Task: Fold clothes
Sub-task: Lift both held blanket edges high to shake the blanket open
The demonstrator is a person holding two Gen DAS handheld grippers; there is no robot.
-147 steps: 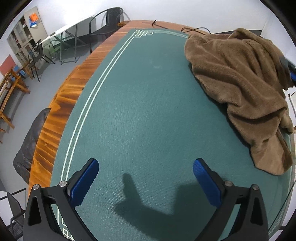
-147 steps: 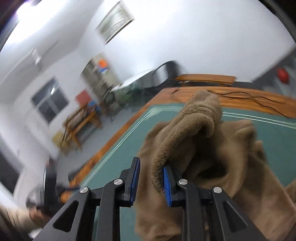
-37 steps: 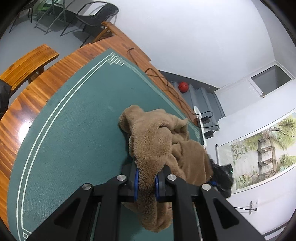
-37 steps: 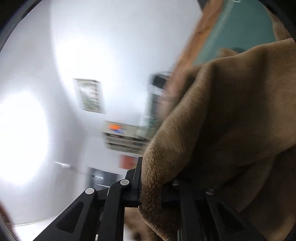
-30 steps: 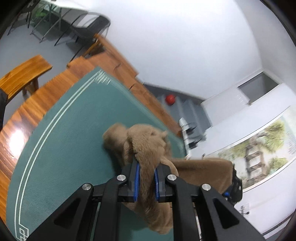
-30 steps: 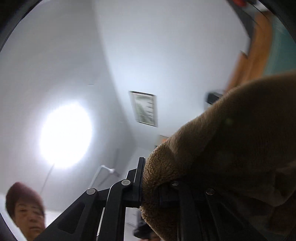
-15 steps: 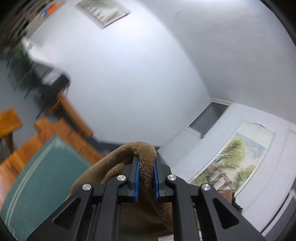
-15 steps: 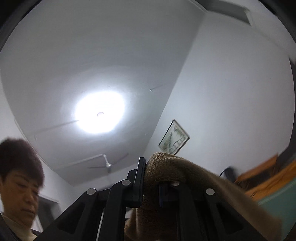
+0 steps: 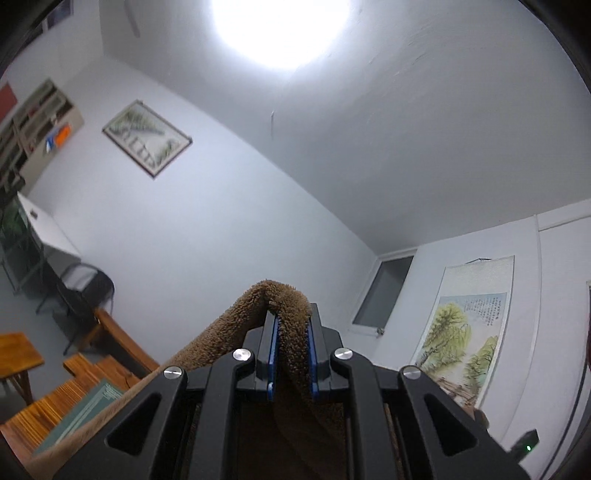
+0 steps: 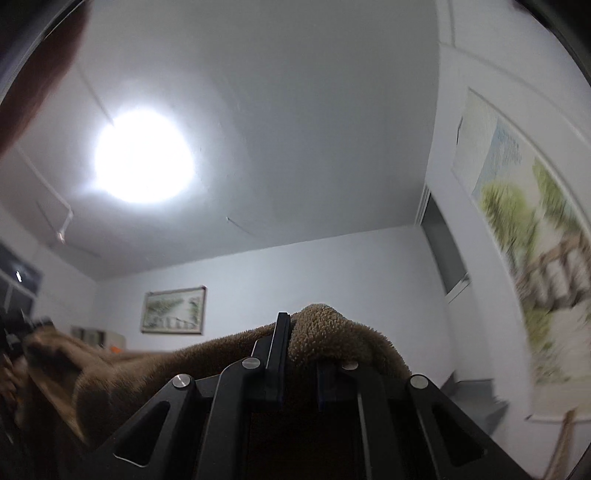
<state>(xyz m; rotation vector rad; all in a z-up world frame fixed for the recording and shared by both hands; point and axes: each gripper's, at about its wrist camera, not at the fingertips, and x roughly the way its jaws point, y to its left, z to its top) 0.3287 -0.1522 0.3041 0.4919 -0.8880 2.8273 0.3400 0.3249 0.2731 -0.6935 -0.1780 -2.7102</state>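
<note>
Both cameras tilt up toward a white ceiling and its bright round lamp [image 9: 280, 29]. At far left a wooden bench [image 9: 122, 343] stands by the green-topped surface [image 9: 79, 410]. The left gripper [image 9: 290, 356] has its blue-padded fingers [image 9: 272, 354] pinched onto a raised fold of the brown fleece garment [image 9: 284, 306], which drapes down leftward. The right gripper [image 10: 300, 365] is likewise clamped on the garment, which hides its right finger. A landscape scroll [image 9: 465, 325] hangs at right
</note>
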